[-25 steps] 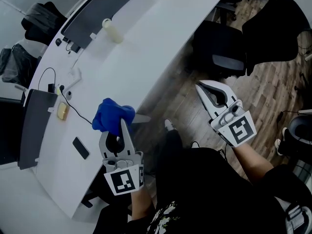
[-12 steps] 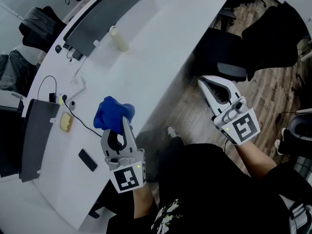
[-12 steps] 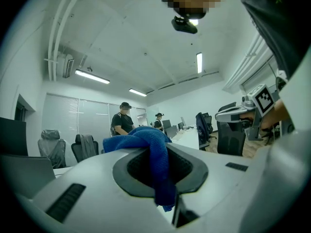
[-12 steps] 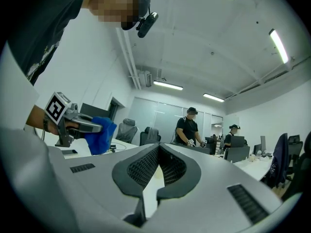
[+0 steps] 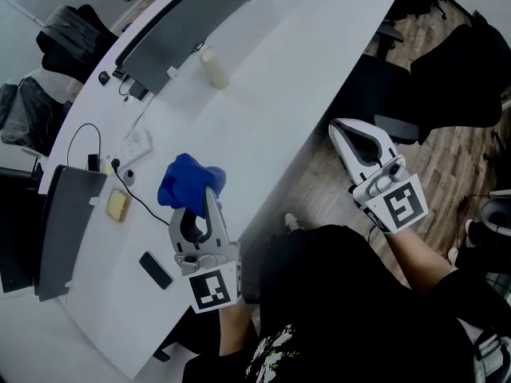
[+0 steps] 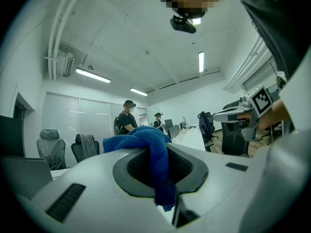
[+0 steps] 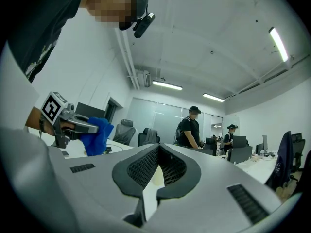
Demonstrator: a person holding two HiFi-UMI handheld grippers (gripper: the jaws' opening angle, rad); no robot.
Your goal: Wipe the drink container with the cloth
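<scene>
A long, curved white counter (image 5: 271,78) sweeps across the office, with wood floor (image 5: 319,190) along its near edge and black office chairs (image 5: 463,70) parked on the right. A long dark panel (image 5: 188,18) runs along the counter's far side, and a grey flat panel (image 5: 64,226) lies at its left end. The person (image 5: 343,309), in dark clothing, stands at the counter's edge with one tool in each hand, both held level. Two other people (image 7: 190,127) stand among desks further back in the room.

The left tongs (image 5: 210,191) reach out over the counter and are clamped on a bunched blue cloth (image 5: 185,179), which bulges out past the tips while a fold hangs down between the pads. The right tongs (image 5: 342,132) hang over the floor, just off the counter's edge and near a chair; their jaws are pressed together with nothing between them.

The drink container (image 5: 214,69), a pale bottle, sits on the counter just beside the dark panel, well apart from the cloth and from both tools. A white power strip (image 5: 132,147) with a black cable lies left of the cloth. Nearer the person, a dark phone (image 5: 156,270) lies flat left of the left tool, and a small yellow object (image 5: 118,206) lies just beside the grey panel.
</scene>
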